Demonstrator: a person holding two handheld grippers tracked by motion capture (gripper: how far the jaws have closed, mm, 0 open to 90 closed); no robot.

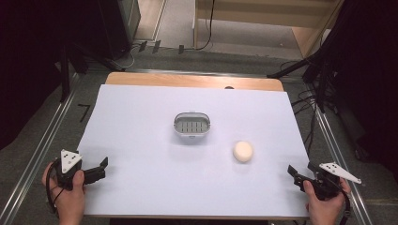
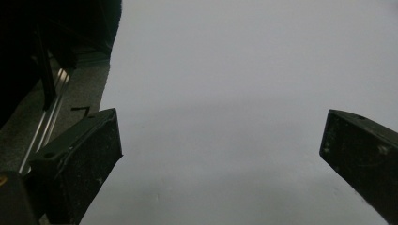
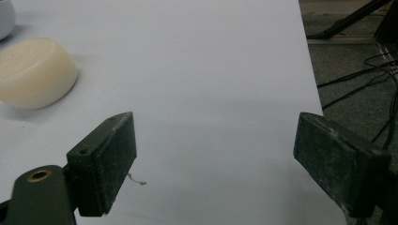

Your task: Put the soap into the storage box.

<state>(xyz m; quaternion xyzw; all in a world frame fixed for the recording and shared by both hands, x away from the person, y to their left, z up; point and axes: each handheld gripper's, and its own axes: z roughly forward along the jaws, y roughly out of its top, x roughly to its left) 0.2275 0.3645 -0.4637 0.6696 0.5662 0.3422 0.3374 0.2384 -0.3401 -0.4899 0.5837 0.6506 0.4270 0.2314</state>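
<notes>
Both grippers are held low at the near corners of the white table (image 1: 141,187), each with its jaws spread apart and nothing between them. From the high view, the left gripper (image 1: 101,169) is seen at the near left, well apart from everything else, while the right gripper (image 1: 294,174) is set at the near right, closest to the soap bar (image 1: 243,151). In the right gripper view the jaws are seen gaping over bare table, with the cream-coloured bar lying ahead and off to one side.

That bar, round and pale, is found flat on the table, right of centre and just beside, though apart from, the oval soap dish (image 1: 191,124), which is placed near the middle with its slotted floor showing.

Soap of this kind is judged to be light, stiff and rather slippery, with a rounded rim that could squirt out of a careless pinch. A grip across its widest part is advised, the pads being set squarely on opposite sides of the rim and low enough to seat below the curve. Moderate pressure is thought sufficient; marks might be left by harder squeezing
</notes>
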